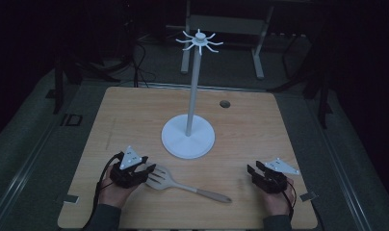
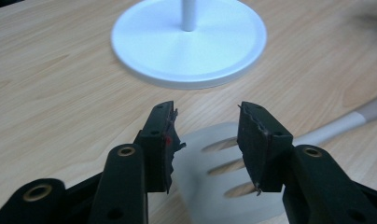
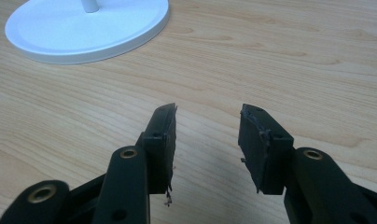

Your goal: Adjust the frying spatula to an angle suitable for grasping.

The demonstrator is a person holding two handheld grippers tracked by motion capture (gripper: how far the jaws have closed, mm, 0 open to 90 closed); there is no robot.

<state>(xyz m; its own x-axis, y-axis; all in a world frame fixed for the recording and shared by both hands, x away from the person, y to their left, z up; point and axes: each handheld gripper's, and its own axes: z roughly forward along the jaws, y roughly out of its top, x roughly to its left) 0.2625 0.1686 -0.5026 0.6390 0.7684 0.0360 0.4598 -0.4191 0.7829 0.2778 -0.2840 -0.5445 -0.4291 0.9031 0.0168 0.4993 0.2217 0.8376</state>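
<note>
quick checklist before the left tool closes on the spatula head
1. Left tool open: ok, jaws stand apart.
2. Spatula head between the jaws: ok, the slotted head lies in the gap in the left gripper view.
3. Jaws low enough to pinch the head: cannot tell.
4. Handle free: ok, it lies bare on the table.
5. Right tool clear of the spatula: ok, open over bare wood.
6. Stand upright: ok, hooks bare.
</note>
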